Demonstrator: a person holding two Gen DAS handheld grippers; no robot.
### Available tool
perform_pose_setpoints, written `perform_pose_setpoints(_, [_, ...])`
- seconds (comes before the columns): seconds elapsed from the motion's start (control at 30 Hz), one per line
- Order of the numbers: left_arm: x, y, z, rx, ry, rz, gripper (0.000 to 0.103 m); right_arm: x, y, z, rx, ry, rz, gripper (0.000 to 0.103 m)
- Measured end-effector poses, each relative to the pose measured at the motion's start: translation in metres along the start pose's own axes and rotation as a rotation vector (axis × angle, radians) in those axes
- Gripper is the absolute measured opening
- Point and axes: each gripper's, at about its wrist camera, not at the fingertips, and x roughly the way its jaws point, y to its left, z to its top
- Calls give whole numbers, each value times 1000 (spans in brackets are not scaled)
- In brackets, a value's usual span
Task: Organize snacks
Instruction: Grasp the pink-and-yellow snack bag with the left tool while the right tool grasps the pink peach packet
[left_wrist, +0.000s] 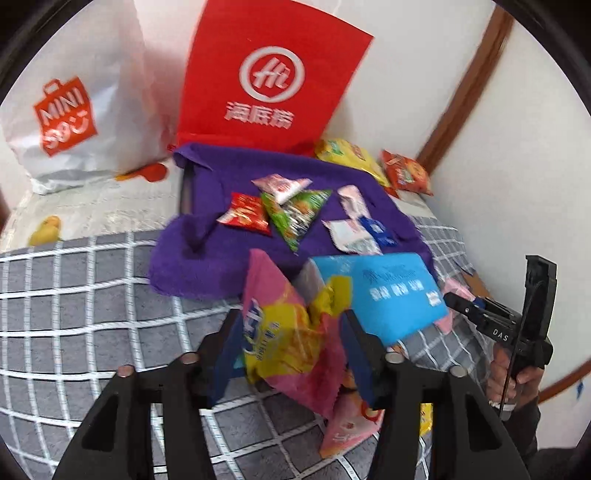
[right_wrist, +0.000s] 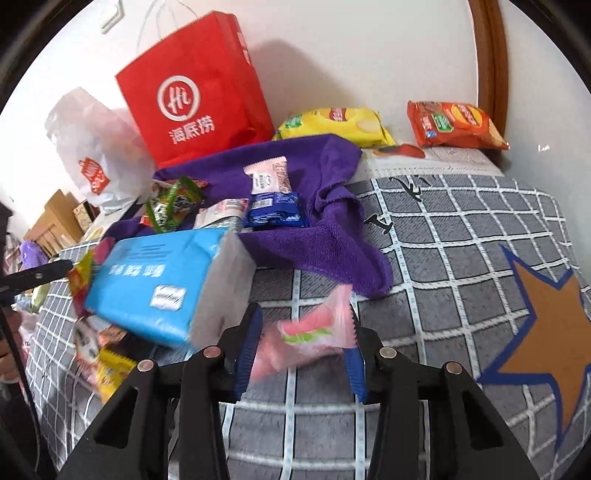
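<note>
Snacks: light, crinkly, slippery film packs. We take them mid-body, not by the seams. Left tool (left_wrist: 291, 350) grasping pink-yellow pack (left_wrist: 284, 332); right tool (right_wrist: 301, 347) clenched on pink pack (right_wrist: 310, 332) over the bed (right_wrist: 461, 229).

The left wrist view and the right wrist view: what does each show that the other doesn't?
Only the left: a pink-and-yellow snack bag between its jaws, and a yellow toy. Only the right: a pink candy packet between its jaws, and a brown star on the blanket. Both: the red bag, purple towel, blue tissue pack, and chip bags by the wall.
</note>
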Motion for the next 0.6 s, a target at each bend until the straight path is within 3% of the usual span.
perform_pose_setpoints(0.07, [4, 0, -3, 5, 3, -23, 62, -9, 1, -5, -3, 1, 9, 41])
perform_pose_setpoints(0.27, [23, -4, -5, 36, 23, 45, 65, -21, 5, -21, -22, 20, -9, 41])
perform_pose_setpoints(0.4, [28, 5, -6, -5, 25, 19, 65, -29, 6, -25, -39, 11, -38, 51])
perform_pose_setpoints(0.47, [28, 9, -7, -25, 38, -8, 52, -32, 4, -26, -46, -1, -64, 55])
perform_pose_setpoints(0.6, [21, 11, -10, -37, 39, -1, 50, -26, -4, -22, -17, 4, -115, 57])
